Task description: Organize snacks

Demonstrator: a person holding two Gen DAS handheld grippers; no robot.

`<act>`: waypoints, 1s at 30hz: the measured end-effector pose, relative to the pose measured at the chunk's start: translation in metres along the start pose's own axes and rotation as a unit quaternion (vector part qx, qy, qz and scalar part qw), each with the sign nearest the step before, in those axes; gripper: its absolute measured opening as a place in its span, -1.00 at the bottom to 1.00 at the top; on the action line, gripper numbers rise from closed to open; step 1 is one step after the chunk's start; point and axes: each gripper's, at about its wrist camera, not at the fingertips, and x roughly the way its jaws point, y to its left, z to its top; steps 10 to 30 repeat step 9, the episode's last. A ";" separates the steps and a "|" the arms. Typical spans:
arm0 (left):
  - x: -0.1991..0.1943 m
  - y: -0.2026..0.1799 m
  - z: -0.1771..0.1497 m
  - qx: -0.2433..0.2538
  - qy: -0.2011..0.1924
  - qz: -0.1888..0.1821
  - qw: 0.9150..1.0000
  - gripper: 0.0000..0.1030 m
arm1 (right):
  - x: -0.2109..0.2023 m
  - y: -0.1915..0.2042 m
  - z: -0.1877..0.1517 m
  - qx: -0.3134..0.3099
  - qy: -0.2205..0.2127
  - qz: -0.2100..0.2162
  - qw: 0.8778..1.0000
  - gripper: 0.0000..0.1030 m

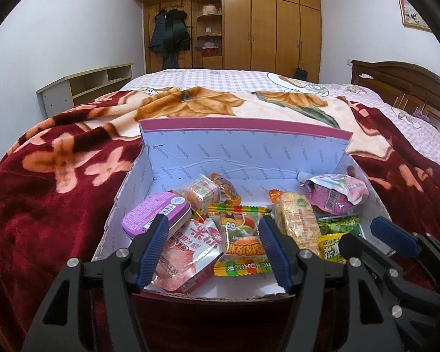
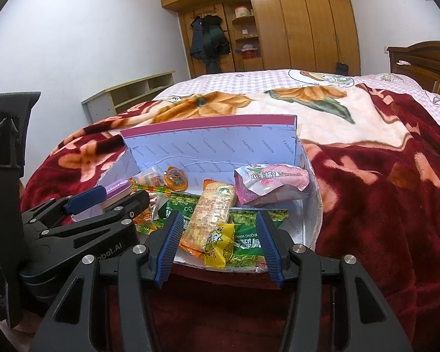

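Note:
An open white cardboard box [image 1: 190,152] [image 2: 208,146] with its lid standing up sits on the bed and holds several snacks. Among them are a purple tin [image 1: 155,214], a pink jelly pouch [image 1: 187,252], a gummy bag [image 1: 243,243], a cracker pack [image 1: 296,220] [image 2: 211,217], green pea bags [image 2: 249,234], a yellow packet [image 2: 217,243] and a pink spout pouch [image 1: 334,190] [image 2: 272,182]. My left gripper [image 1: 211,228] is open and empty over the box's near left. My right gripper [image 2: 217,228] is open and empty over the near right.
The box rests on a red floral blanket [image 1: 58,161] over a pink checked bed [image 1: 220,76]. A wooden headboard [image 1: 402,82] is at the right. A low shelf [image 1: 88,88] stands by the left wall, and wardrobes [image 1: 264,23] stand at the back.

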 end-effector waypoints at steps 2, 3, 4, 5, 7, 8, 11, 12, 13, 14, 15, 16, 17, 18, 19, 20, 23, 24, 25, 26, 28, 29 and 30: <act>0.000 0.000 0.000 0.000 0.000 0.000 1.000 0.31 | 0.000 0.000 0.000 0.000 -0.001 0.000 1.000 0.03; 0.000 0.000 0.000 0.000 0.000 0.000 1.000 0.31 | 0.000 0.000 0.000 0.000 -0.001 0.000 1.000 0.03; 0.000 0.000 0.000 0.000 0.000 0.000 1.000 0.31 | 0.000 0.000 0.000 0.000 0.000 0.000 1.000 0.03; 0.000 0.000 0.000 0.000 0.000 0.000 1.000 0.31 | 0.000 0.000 0.000 0.000 0.000 0.000 1.000 0.03; 0.000 0.000 0.000 -0.001 0.001 -0.001 1.000 0.31 | 0.000 0.000 0.000 0.000 0.000 0.000 1.000 0.03; 0.000 0.000 0.000 -0.001 0.001 -0.002 1.000 0.31 | 0.000 0.000 0.000 0.000 0.000 0.000 1.000 0.03; 0.000 0.000 -0.001 -0.001 0.002 -0.002 1.000 0.31 | 0.000 0.000 0.000 0.000 0.000 0.000 1.000 0.03; 0.000 0.000 -0.001 -0.001 0.002 -0.002 1.000 0.31 | 0.000 0.000 0.000 0.000 0.000 0.000 1.000 0.03; 0.000 0.000 -0.001 -0.001 0.002 -0.002 1.000 0.31 | 0.000 0.000 0.000 0.000 0.000 0.000 1.000 0.03; 0.000 0.000 -0.001 -0.001 0.002 -0.002 1.000 0.31 | 0.000 0.000 0.000 0.000 0.000 0.000 1.000 0.03; 0.000 0.000 -0.001 -0.001 0.002 -0.002 1.000 0.31 | 0.000 0.000 0.000 0.000 0.000 0.000 1.000 0.03; 0.000 0.000 -0.001 -0.001 0.002 -0.002 1.000 0.31 | 0.000 0.000 0.000 0.000 0.000 0.000 1.000 0.03; 0.000 0.000 -0.001 -0.001 0.002 -0.002 1.000 0.31 | 0.000 0.000 0.000 0.000 0.000 0.000 1.000 0.03; 0.000 0.000 -0.001 -0.001 0.002 -0.002 1.000 0.31 | 0.000 0.000 0.000 0.000 0.000 0.000 1.000 0.03; 0.000 0.000 -0.001 -0.001 0.002 -0.002 1.000 0.31 | 0.000 0.000 0.000 0.000 0.000 0.000 1.000 0.03; 0.000 0.000 -0.001 -0.001 0.002 -0.002 1.000 0.31 | 0.000 0.000 0.000 0.000 0.000 0.000 1.000 0.03; 0.000 0.000 -0.001 -0.001 0.002 -0.002 1.000 0.31 | 0.000 0.000 0.000 0.000 0.000 0.000 1.000 0.03; 0.000 0.000 -0.001 -0.001 0.002 -0.002 1.000 0.31 | 0.000 0.000 0.000 0.000 0.000 0.000 1.000 0.03; 0.000 0.000 -0.001 -0.001 0.002 -0.002 1.000 0.31 | 0.000 0.000 0.000 0.000 0.000 0.000 1.000 0.03; 0.000 0.000 -0.001 -0.001 0.002 -0.002 1.000 0.31 | 0.000 0.000 0.000 0.000 0.000 0.000 1.000 0.03; 0.000 0.000 -0.001 -0.001 0.002 -0.002 1.000 0.31 | 0.000 0.000 0.000 0.000 0.000 0.000 1.000 0.03; 0.000 0.000 -0.001 -0.001 0.002 -0.002 1.000 0.31 | 0.000 0.000 0.000 0.000 0.000 0.000 1.000 0.03; 0.000 0.000 -0.001 -0.001 0.002 -0.002 1.000 0.31 | 0.000 0.000 0.000 0.000 0.000 0.000 1.000 0.03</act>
